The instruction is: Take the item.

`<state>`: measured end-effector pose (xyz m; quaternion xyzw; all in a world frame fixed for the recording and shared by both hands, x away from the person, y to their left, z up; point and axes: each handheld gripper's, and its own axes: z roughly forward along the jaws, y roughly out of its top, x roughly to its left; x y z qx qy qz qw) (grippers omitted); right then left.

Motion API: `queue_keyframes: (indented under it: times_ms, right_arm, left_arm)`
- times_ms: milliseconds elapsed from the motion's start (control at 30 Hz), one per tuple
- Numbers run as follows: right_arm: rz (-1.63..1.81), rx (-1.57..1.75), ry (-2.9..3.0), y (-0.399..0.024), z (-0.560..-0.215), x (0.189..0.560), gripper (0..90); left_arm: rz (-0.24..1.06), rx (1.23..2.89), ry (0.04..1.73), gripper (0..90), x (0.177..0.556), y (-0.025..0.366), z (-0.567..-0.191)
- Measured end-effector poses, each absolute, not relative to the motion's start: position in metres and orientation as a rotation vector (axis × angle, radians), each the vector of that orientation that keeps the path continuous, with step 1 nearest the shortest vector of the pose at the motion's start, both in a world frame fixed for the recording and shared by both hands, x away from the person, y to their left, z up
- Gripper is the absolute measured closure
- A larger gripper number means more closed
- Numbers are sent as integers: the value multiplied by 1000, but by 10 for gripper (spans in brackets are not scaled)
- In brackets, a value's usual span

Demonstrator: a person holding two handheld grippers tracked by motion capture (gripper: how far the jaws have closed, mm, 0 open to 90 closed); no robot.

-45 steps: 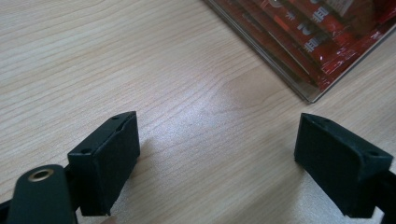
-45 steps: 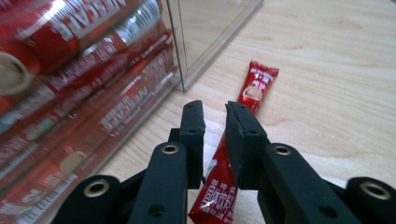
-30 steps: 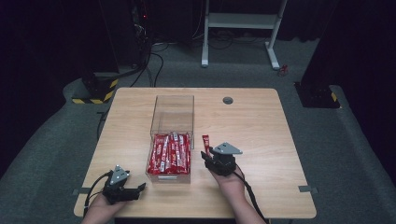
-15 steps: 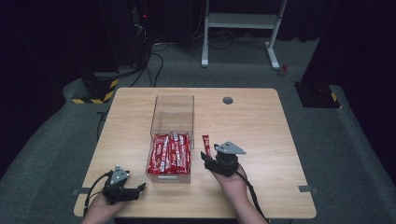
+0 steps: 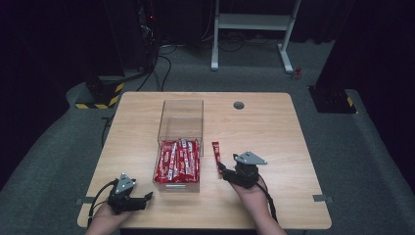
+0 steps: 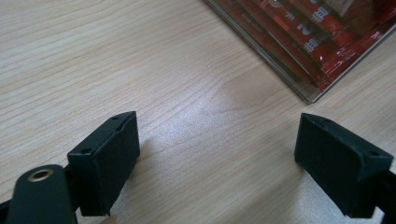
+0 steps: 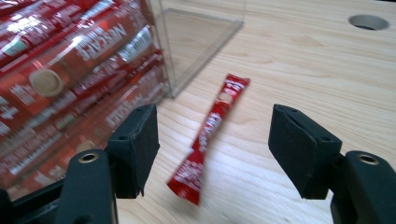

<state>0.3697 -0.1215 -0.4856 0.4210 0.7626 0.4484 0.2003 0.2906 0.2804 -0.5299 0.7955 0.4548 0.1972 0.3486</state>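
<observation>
Your left gripper point(image 5: 147, 197) rests spread wide and empty on the pale wooden desk point(image 5: 288, 127). Your right gripper point(image 7: 212, 144), jaws apart, straddles the loose red sachet point(image 7: 209, 128), likely lined up for a pinch, just beside the clear plastic box point(image 5: 180, 117) of sachets.

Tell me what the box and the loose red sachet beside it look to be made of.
The box looks like clear rigid plastic, perhaps acrylic: its walls are see-through with glossy reflections. The sachet looks like glossy printed foil or plastic film, shiny and crimped at its ends.
</observation>
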Motion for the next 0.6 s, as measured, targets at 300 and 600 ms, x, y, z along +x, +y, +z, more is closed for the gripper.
queue_keyframes:
  times_ms: [300,600]
  right_arm:
    - [1223,1212,2111,-148,-488,365,330]
    - [1150,1254,2085,-180,-497,359,319]
  left_arm:
    - [514,2064,1175,143,291,280,-530]
    - [514,2064,1174,143,291,280,-530]
